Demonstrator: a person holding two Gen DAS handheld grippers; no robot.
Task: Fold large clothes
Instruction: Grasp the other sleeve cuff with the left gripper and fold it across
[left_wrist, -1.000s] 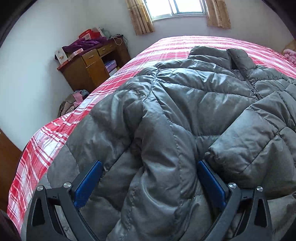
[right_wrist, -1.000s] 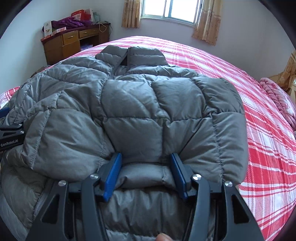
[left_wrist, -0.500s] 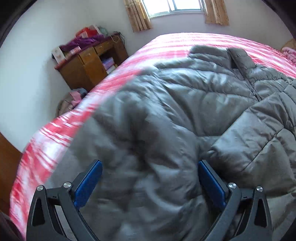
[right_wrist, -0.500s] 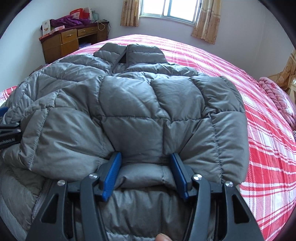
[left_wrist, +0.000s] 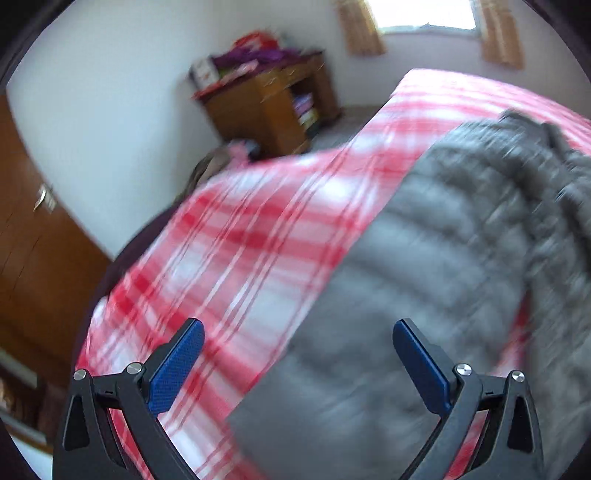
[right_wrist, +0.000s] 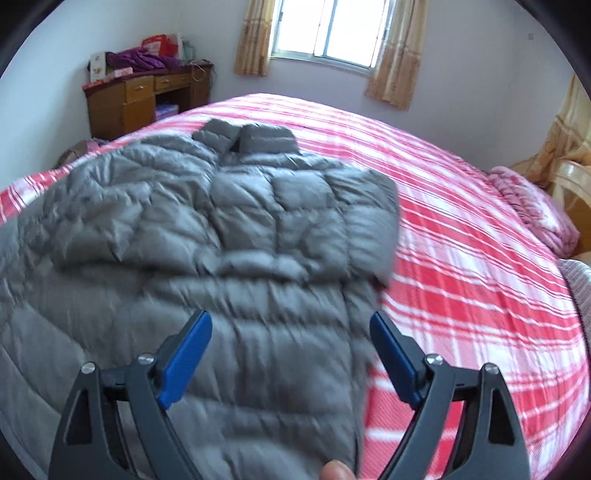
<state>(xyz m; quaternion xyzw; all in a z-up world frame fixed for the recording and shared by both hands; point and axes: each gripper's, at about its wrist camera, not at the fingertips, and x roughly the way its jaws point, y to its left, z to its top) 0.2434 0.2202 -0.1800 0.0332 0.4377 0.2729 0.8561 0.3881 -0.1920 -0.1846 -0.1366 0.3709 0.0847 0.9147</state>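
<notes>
A grey quilted down jacket (right_wrist: 221, 229) lies on the red plaid bed (right_wrist: 461, 258), collar toward the window, both sleeves folded across its chest. My right gripper (right_wrist: 290, 332) is open and empty, held above the jacket's lower right part. In the left wrist view the jacket (left_wrist: 424, 277) is blurred and fills the right side. My left gripper (left_wrist: 297, 345) is open and empty above the jacket's left edge, where it meets the bedspread (left_wrist: 240, 240).
A wooden desk (right_wrist: 144, 99) with purple clothes and boxes on top stands at the far left wall below the window (right_wrist: 328, 29). A pink blanket (right_wrist: 535, 206) lies at the bed's right edge. A brown wooden door (left_wrist: 33, 240) is at the left.
The right gripper opened, let go of the sleeve it was pinching, and pulled back and up. The left gripper swung left off the jacket toward its left edge, still open.
</notes>
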